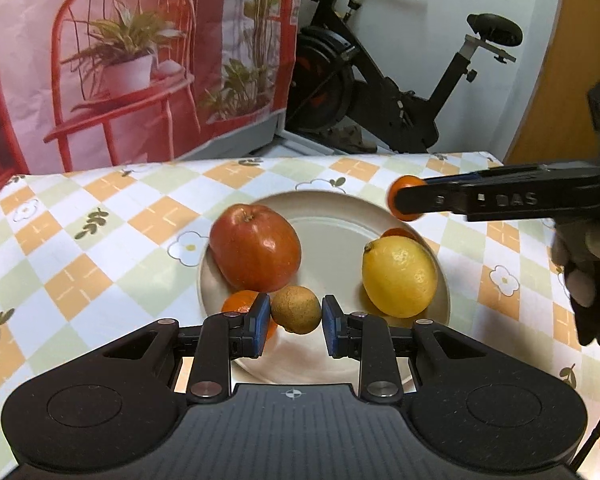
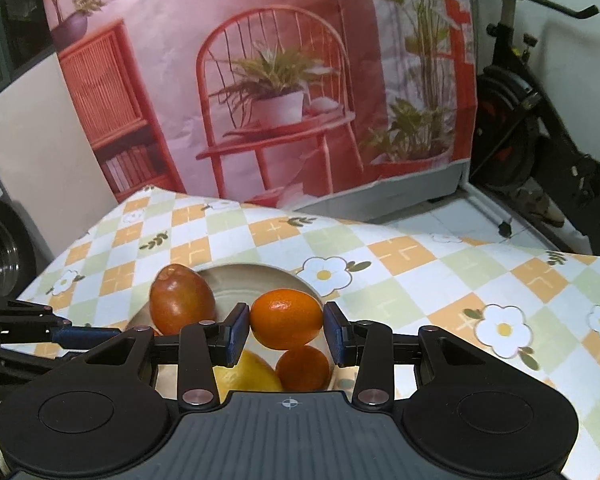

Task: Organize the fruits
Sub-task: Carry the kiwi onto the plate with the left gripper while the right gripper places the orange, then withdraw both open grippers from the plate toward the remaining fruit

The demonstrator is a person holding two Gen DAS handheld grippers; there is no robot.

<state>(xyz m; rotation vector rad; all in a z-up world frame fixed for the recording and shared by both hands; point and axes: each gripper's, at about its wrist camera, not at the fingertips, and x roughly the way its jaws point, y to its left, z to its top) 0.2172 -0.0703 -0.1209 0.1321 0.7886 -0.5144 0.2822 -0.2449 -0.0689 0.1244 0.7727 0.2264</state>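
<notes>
Left tool (image 1: 296, 316) pinches kiwi (image 1: 296, 309) | right tool (image 2: 286, 330) pinches mandarin (image 2: 286, 319) over plate (image 1: 332, 216) | risk: round fruit slipping out, rolling off table (image 1: 100, 248)

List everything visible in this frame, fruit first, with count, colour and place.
apple: 1, red, left part of plate
lemon: 1, yellow, right part of plate
kiwi: 1, brown, between the left tongs' pads
mandarins: 3, orange; one in the right tongs above the plate, one beside the apple, one behind the lemon
plate: 1, beige, centre of table
tablecloth: 1, checked orange, green, white
exercise bike: 1, black, behind table
backdrop: 1, pink, chair print
left tongs: black, blue pads
right tongs: black, blue pads
</notes>
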